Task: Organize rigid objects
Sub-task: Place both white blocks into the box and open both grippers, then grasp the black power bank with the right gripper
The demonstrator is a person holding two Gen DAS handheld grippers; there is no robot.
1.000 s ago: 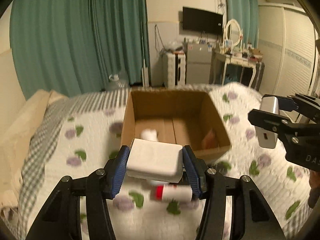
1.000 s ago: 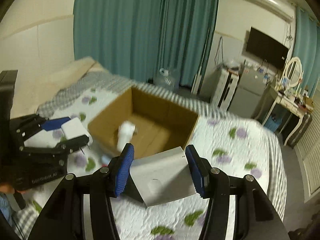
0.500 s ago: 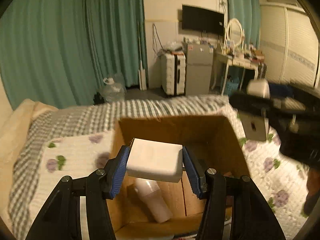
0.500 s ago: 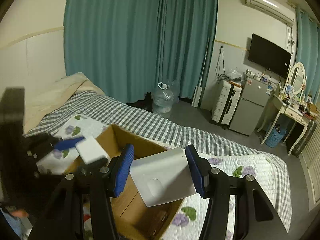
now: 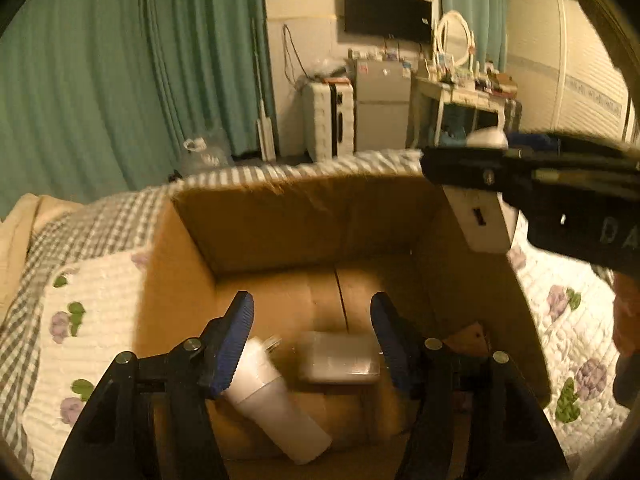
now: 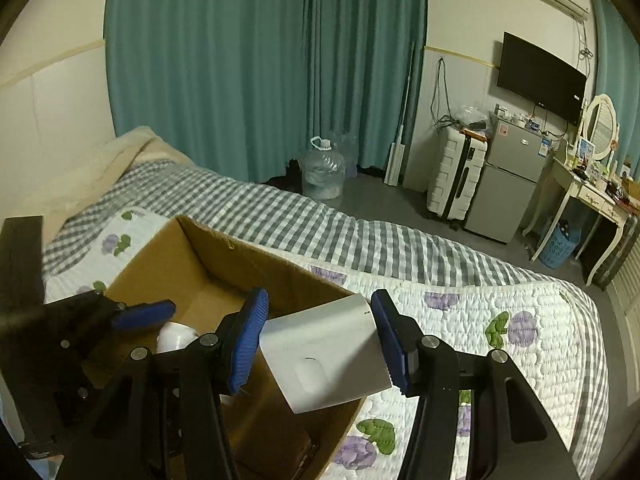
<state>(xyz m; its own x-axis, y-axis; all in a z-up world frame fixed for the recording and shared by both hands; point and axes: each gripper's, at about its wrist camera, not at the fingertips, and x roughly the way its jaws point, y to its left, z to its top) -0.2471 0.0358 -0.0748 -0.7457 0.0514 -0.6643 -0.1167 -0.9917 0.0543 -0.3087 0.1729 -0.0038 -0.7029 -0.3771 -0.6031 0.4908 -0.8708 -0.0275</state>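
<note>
An open cardboard box (image 5: 256,216) sits on the bed. My left gripper (image 5: 312,340) is open above its inside. Below it a white rectangular block (image 5: 340,356) is blurred inside the box beside a white bottle (image 5: 272,400) lying on the box floor. My right gripper (image 6: 320,344) is shut on a silver-white flat power bank (image 6: 324,356) and holds it over the box's right wall (image 6: 304,284). The power bank also shows in the left wrist view (image 5: 480,220), with the right gripper (image 5: 520,176) above it.
The quilt with flower print (image 6: 500,328) and a checked blanket (image 6: 320,232) cover the bed. A brown item (image 5: 472,340) lies in the box's right corner. A water jug (image 6: 324,168), suitcase (image 6: 452,172) and small fridge (image 6: 508,176) stand on the floor beyond.
My left gripper moved over the box, opened and let go of the white block, which dropped into the box. My right gripper carried the power bank over the box's right wall.
</note>
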